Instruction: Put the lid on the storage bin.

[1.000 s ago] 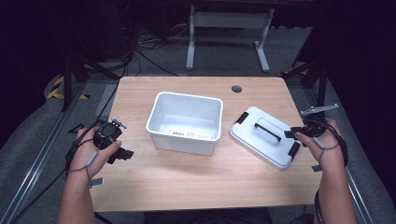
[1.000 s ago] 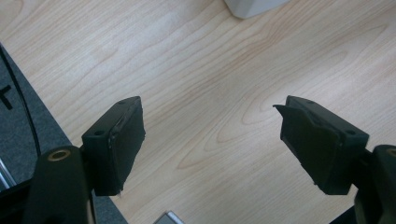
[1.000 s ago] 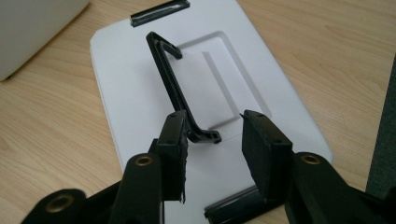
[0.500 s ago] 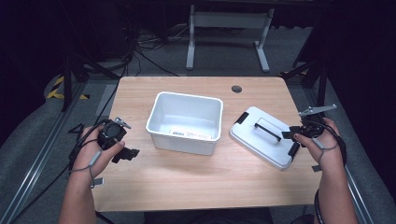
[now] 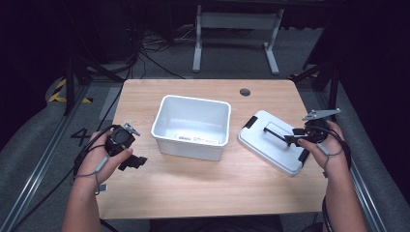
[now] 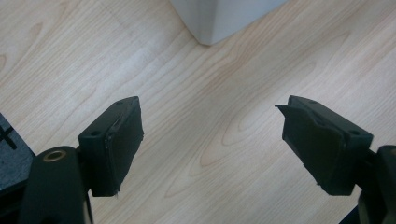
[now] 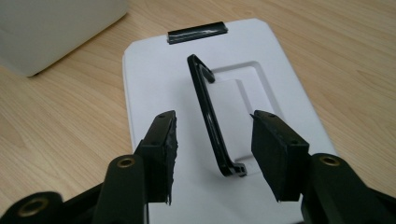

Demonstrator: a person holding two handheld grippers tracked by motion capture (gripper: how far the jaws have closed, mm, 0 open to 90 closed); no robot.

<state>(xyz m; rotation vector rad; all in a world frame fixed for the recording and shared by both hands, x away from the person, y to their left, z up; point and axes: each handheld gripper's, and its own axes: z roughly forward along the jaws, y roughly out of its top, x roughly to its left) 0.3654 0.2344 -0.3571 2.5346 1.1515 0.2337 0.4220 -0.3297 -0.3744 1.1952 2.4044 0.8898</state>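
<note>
— White plastic everywhere: what's different from a second ago?

— Not much on the table. The right gripper (image 5: 295,138) has crept in from three o'clock, and the lid's (image 5: 270,142) upright black handle (image 7: 212,116) now stands between its jaws. The left gripper (image 5: 131,160) has drifted slightly towards seven o'clock, away from the open bin (image 5: 192,126).

— Has the right one caught the handle?

— No. In the right gripper view its jaws are partly open, one on each side of the handle, with a gap showing on both sides. Holding nothing so far.

— And the left?

— Jaws spread wide over bare wooden table (image 6: 201,121), nothing between them, with a corner of the bin at about twelve o'clock in its own view.

— So what does that mean for the job?

— I'd judge the approach is about finished; closing on the handle looks like the next step, then carrying the lid over to the bin, which sits at its nine o'clock, just beside it.

— Any writing?

— A pale label (image 5: 186,137) lies inside the bin, on its floor near the front wall; the print is too small to read. No brand shows on the lid.
</note>
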